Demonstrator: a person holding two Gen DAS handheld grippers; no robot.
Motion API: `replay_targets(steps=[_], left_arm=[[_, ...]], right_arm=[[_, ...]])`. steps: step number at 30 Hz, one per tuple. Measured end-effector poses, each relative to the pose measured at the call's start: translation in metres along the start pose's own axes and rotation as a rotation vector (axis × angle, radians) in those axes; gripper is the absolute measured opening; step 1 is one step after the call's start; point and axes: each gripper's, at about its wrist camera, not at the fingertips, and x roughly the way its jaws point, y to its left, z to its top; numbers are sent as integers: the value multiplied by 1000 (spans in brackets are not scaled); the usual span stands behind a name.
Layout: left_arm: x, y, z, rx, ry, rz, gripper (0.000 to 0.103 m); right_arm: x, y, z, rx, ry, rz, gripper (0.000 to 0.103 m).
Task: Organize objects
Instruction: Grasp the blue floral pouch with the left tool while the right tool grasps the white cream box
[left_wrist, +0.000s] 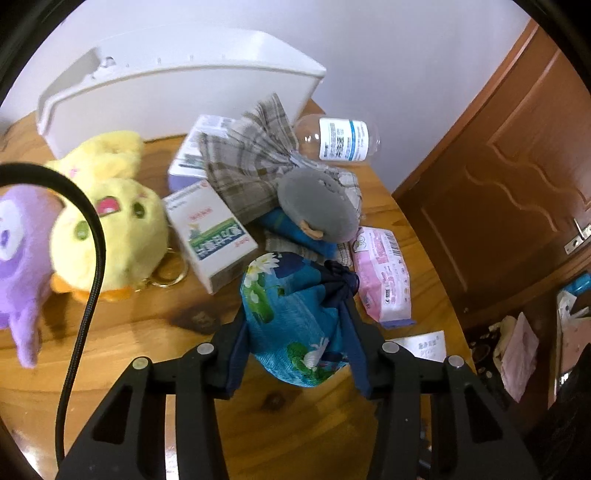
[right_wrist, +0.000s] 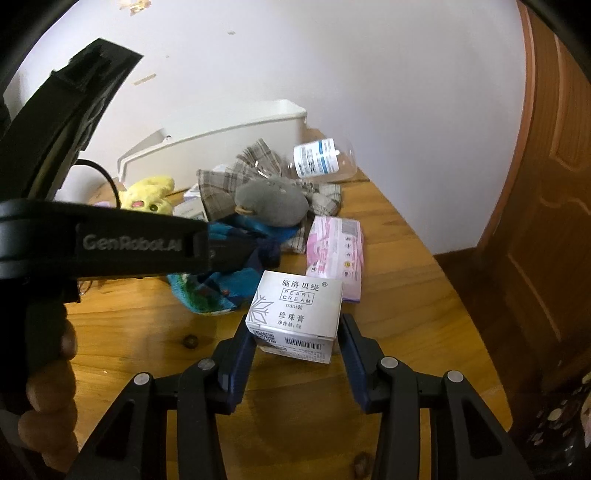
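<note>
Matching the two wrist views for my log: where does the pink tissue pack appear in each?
Left wrist: pink tissue pack right of centre, beyond the blue floral cloth.
Right wrist: pink tissue pack at centre, just behind the pearl cream box.
Shared landmark: grey plush.

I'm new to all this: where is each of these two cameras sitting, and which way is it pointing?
Left wrist view: sits on the left gripper, looking forward over the wooden table at toys and boxes; its jaws hold a blue cloth.
Right wrist view: sits on the right gripper, looking forward along the same table; its jaws flank a small white box, and the person's hand shows at left.
Shared: both see the grey plush, pink packet, clear bottle and white bin.
</note>
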Motion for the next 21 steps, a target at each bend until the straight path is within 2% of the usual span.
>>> replay_targets(steps=[7, 13, 21], left_arm=[[-48, 6, -7, 32, -107, -8, 49], [-90, -6, -15, 66, -214, -14, 49], [-149, 3, -16, 54, -325, -29, 49]], right_arm=[[-23, 10, 0, -34, -53, -15, 45], [-55, 24, -1, -74, -132, -34, 45], [-86, 44, 8, -115, -191, -18, 45]])
